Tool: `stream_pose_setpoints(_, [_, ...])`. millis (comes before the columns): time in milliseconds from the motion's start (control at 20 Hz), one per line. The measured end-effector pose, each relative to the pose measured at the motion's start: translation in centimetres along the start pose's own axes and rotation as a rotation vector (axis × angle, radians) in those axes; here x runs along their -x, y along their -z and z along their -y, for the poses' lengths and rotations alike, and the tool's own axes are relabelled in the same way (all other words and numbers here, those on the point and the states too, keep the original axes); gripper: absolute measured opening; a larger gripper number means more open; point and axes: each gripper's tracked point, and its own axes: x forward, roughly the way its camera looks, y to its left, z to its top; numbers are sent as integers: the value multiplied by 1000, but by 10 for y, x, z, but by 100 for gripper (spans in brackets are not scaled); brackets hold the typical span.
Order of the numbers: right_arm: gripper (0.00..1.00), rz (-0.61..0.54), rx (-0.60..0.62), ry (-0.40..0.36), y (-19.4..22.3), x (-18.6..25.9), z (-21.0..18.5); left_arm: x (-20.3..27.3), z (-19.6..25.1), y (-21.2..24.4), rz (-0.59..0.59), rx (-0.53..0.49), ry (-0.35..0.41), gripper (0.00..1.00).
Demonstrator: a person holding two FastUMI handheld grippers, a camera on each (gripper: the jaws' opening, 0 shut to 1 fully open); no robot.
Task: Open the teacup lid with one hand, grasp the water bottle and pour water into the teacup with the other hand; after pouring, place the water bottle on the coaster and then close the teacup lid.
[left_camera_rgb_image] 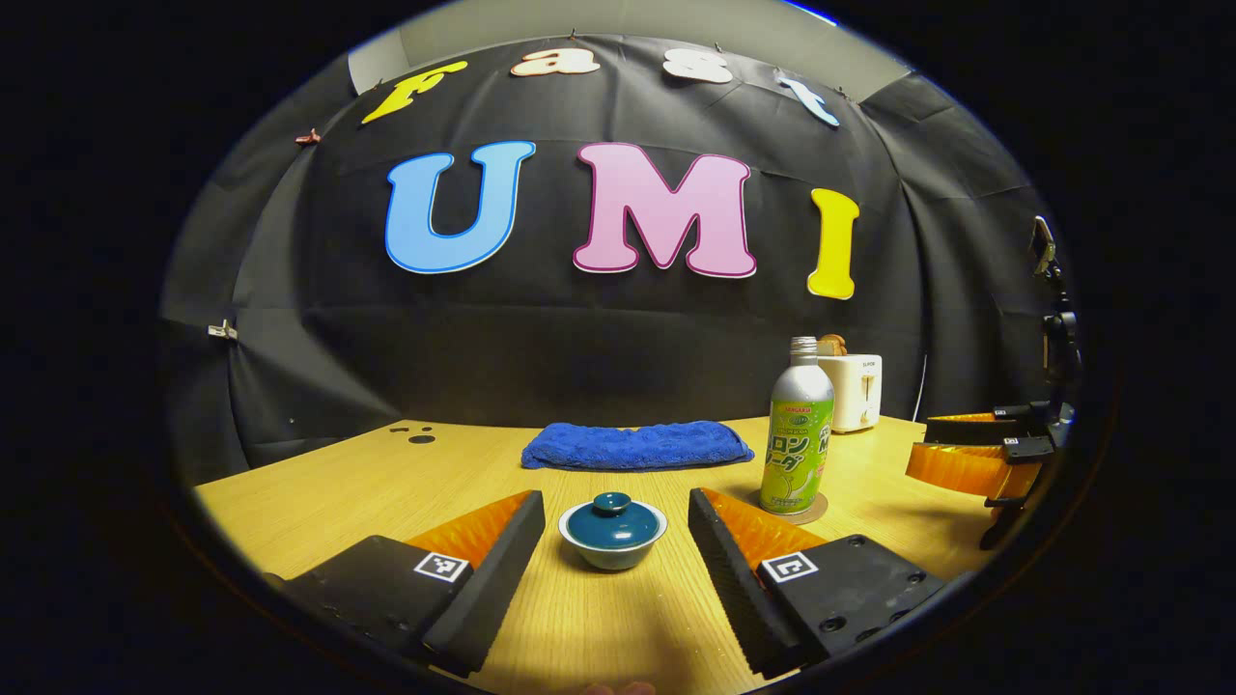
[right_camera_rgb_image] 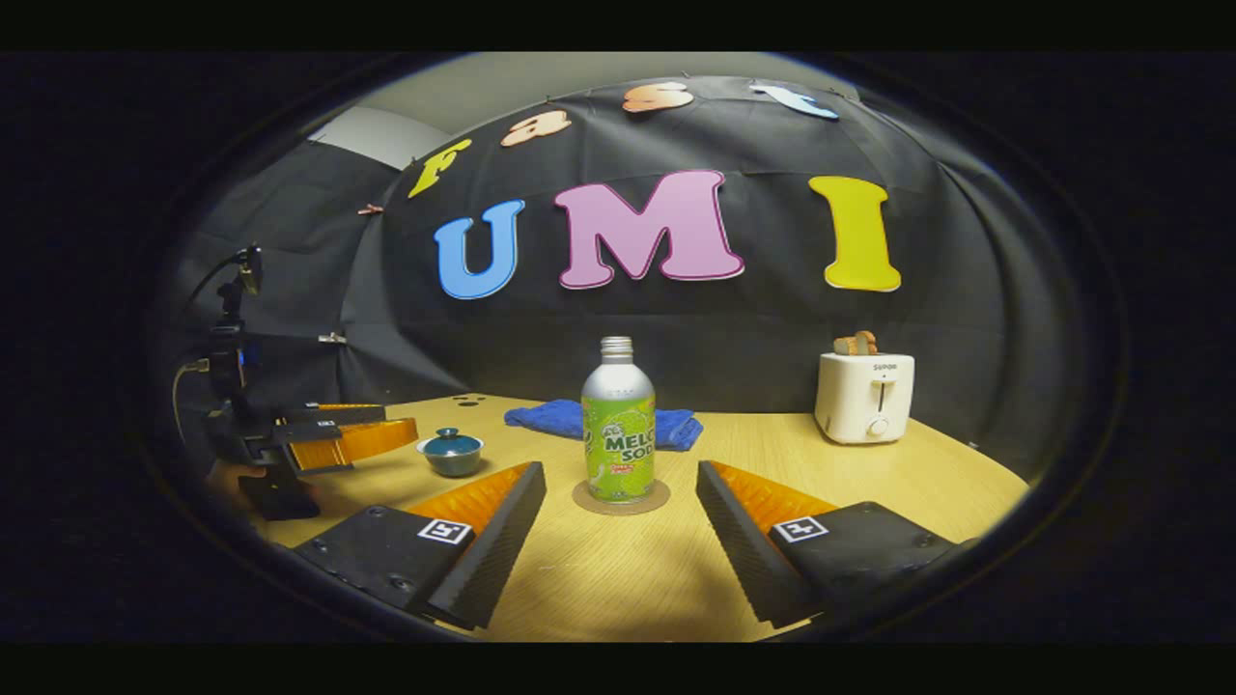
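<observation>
Left gripper view has the left tongs (left_camera_rgb_image: 613, 569) spread wide, nothing held, lined up on the teal teacup (left_camera_rgb_image: 612, 531) with its lid (left_camera_rgb_image: 612, 517) on. Right tongs (right_camera_rgb_image: 618, 541) gape too, facing the silver-green water bottle (right_camera_rgb_image: 618, 425) standing on its coaster (right_camera_rgb_image: 621, 502). Wooden bench (right_camera_rgb_image: 618, 589), blue towel (left_camera_rgb_image: 635, 446) and white toaster (right_camera_rgb_image: 864, 396) by the far edge.

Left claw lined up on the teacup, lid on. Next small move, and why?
Probably ease the left claw forward and close on the lid knob. It is open, the teacup sits centred just ahead with lid on, and the bottle stands untouched on its coaster.
</observation>
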Motion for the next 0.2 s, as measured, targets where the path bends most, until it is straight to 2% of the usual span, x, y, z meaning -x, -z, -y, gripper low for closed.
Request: stream_pose_setpoints(200, [97, 0, 0, 0, 0, 0, 0, 0, 2, 0, 1, -1, 10, 95])
